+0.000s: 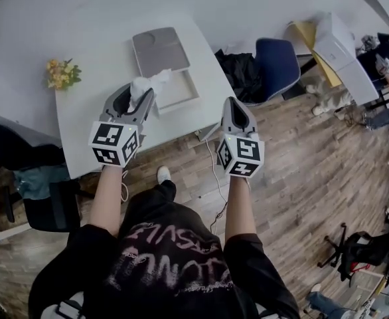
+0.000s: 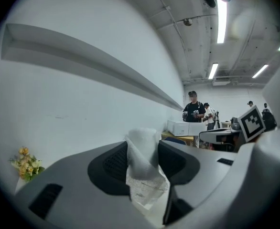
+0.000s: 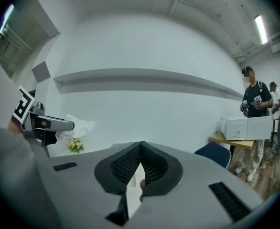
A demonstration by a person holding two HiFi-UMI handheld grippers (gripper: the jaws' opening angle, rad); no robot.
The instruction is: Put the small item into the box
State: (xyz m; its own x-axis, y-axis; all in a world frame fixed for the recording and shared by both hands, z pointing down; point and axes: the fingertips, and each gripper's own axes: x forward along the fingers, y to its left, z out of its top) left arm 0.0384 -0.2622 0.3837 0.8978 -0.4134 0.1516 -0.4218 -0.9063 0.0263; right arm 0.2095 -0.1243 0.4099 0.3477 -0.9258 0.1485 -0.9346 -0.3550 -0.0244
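A crumpled white wrapped item (image 1: 147,86) is pinched between the pads of my left gripper (image 1: 140,97), which is shut on it. The item hangs above the near left corner of an open white box (image 1: 181,93) on the white table (image 1: 81,115). The box's grey lid (image 1: 160,48) lies just behind it. In the left gripper view the white item (image 2: 142,161) fills the gap between the jaws. My right gripper (image 1: 235,106) hovers off the table's right edge, over the floor. Its jaws (image 3: 140,149) are shut tip to tip on nothing.
Yellow flowers (image 1: 62,73) stand at the table's far left. A black bag (image 1: 239,70) and a blue chair (image 1: 278,64) sit right of the table. A dark chair (image 1: 45,201) stands near left. People (image 2: 193,109) stand by white cartons (image 3: 238,126) far right.
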